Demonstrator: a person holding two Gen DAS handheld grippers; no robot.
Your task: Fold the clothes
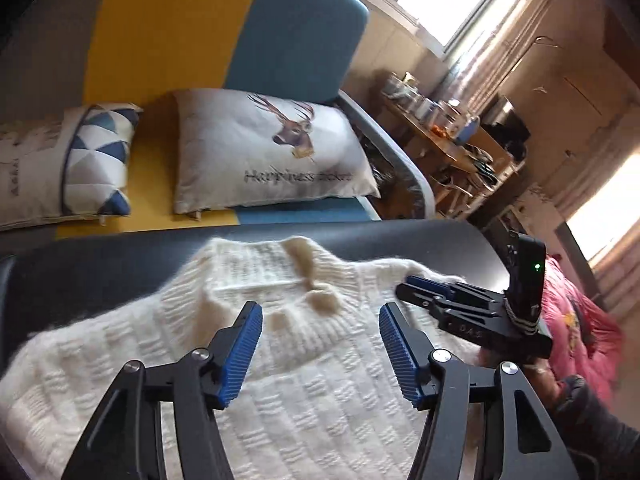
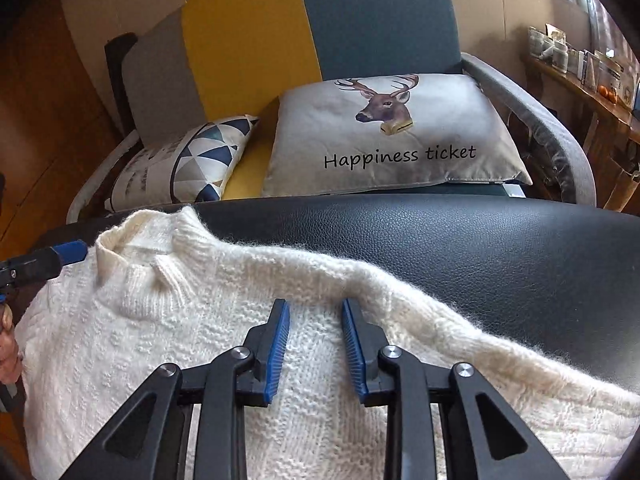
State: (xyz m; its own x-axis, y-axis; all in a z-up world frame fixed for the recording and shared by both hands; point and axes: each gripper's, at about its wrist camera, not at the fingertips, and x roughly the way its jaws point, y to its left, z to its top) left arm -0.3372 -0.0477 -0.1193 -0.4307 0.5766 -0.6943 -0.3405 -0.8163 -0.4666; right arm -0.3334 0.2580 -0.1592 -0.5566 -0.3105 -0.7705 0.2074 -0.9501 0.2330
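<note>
Lay bare and open beyond the fluffy cream knitted sweater (image 2: 168, 332): black leather-grained surface (image 2: 460, 248), right half and far edge. Crowded just behind by the grey deer-print cushion (image 2: 392, 136) and blue-triangle patterned cushion (image 2: 192, 160).

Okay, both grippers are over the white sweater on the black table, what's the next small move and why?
Probably lower the right gripper and close it on the sweater's far edge. Its jaws stand open with knit between them, nothing pinched, and the left gripper is open too, near the collar. The sweater looks spread flat on the table, so a fold likely needs an edge gripped first.
</note>
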